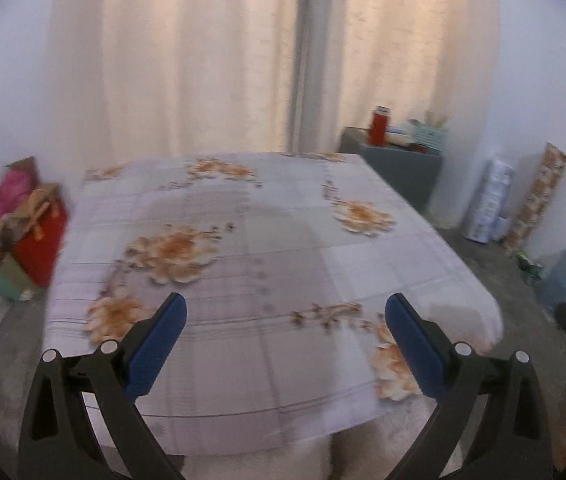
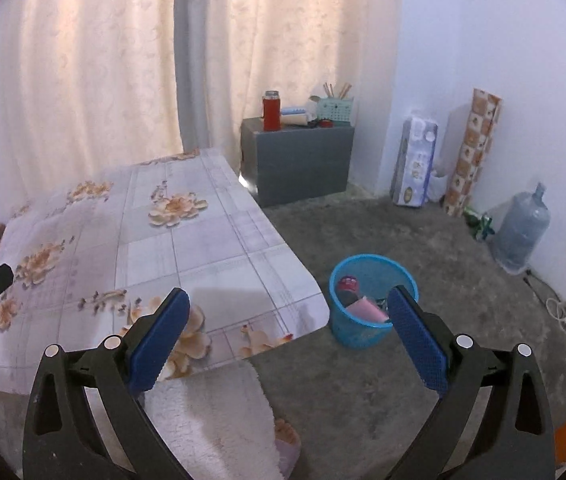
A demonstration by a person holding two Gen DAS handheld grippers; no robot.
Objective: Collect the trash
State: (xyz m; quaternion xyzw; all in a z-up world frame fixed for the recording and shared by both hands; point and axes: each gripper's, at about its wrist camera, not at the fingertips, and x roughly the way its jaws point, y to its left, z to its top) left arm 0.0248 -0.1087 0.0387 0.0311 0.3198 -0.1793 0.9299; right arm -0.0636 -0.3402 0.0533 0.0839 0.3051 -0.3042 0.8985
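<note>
— Though you asked for brands first, can you read any writing at all?

— None. My tall white printed pack [image 2: 415,162] leaning on the far wall carries print too small to make out, and the red flask [image 2: 271,110] on the grey cabinet [image 2: 299,160] shows no legible label.

— What does the trash look like?

— It sits in a round blue plastic mesh bin [image 2: 367,302] on the grey concrete floor [image 2: 423,360]: a pink flat packet [image 2: 367,312] leaning inside, and a dark bottle with a red cap [image 2: 349,286] behind it. I cannot tell what else is in there.

— Where is that against your tongs?

— My right gripper [image 2: 289,334] stands spread wide with nothing between its blue ribbed pads; the bin appears just inside the right pad [image 2: 419,340], which overlaps its rim, well beyond the tips. Beside the bin lies the low table with the floral, pale checked cloth [image 2: 163,240].

— And the other?

— My left gripper [image 1: 285,340] is likewise fully spread and empty, hanging over that cloth [image 1: 263,240]. No bin shows in its view.
</note>
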